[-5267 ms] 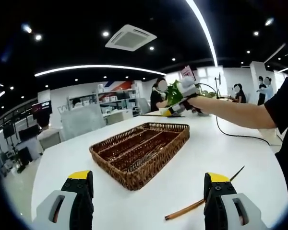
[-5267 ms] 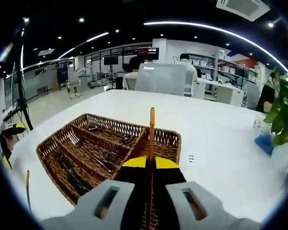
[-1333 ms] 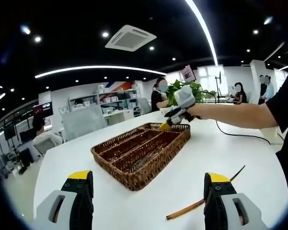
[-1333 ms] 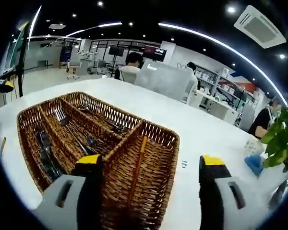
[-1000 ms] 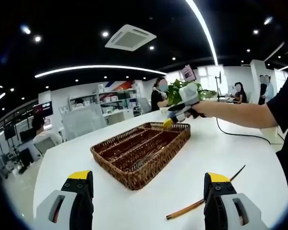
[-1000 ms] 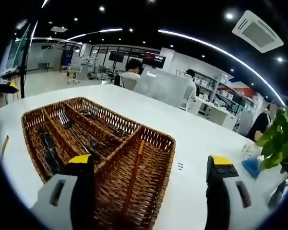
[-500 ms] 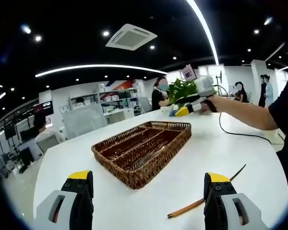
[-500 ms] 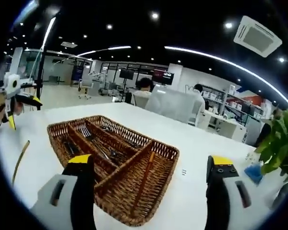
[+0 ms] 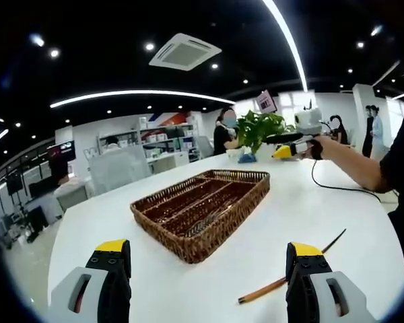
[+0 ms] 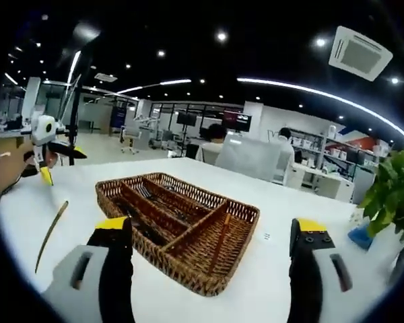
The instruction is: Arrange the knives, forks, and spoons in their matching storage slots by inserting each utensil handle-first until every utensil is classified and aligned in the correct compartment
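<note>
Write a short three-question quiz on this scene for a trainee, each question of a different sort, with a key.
1. True or false: the right gripper is clamped on a utensil.
2. Multiple choice: where does the loose wooden-handled utensil lie? A) inside the wicker basket B) on the white table outside the basket C) between the jaws of the left gripper
3. Fill in: the plant stands on the ____ side of the basket from the left gripper.

Key
1. False: its jaws stand wide apart with nothing between them.
2. B: it rests on the table beside the left gripper's right jaw, apart from the basket.
3. Far.
</note>
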Demonstrator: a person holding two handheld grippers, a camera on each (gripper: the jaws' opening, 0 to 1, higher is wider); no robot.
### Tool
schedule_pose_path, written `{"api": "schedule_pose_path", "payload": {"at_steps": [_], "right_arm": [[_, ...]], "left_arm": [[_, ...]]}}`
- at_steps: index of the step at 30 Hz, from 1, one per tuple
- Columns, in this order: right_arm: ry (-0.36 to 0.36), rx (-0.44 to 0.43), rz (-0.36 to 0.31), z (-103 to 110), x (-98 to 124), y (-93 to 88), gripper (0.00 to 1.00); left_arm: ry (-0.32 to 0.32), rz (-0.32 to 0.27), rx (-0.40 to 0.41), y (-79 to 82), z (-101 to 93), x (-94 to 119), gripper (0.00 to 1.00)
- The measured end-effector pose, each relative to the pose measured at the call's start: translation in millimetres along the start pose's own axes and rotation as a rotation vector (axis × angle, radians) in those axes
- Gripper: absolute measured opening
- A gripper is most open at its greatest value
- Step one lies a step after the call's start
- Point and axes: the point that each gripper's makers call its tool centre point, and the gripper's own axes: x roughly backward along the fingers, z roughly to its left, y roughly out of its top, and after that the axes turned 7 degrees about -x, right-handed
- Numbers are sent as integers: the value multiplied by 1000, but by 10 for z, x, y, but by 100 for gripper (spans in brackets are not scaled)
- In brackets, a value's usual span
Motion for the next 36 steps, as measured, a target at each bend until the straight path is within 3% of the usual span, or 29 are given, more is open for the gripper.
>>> {"api": "schedule_pose_path", "payload": {"at_steps": [7,8,10,11,16,20,36], "right_arm": [[54,31,-51,236,148,136,99],[117,56,-30,336,147,82,99],[239,-15,-10,501,175,-2,99],[259,-26,-9,520,186,-24,99],[223,28,22,477,213,-113,99],[259,11,-9,574,275,-44,99],[275,30,2,619,232,-88,99]], "left_arm": [[-3,9,-13,-28,-8,-22,100],[-2,10,-13,-29,-9,-27,100],[2,8,-17,-27,-9,-40,100],[3,7,-21,-24,-13,-45,100],[-21,13,-30,-29,-74,-46,100],[-32,18,-26,-47,-89,-42,100],[-39,6,-21,-4,-101,-5,100]]}}
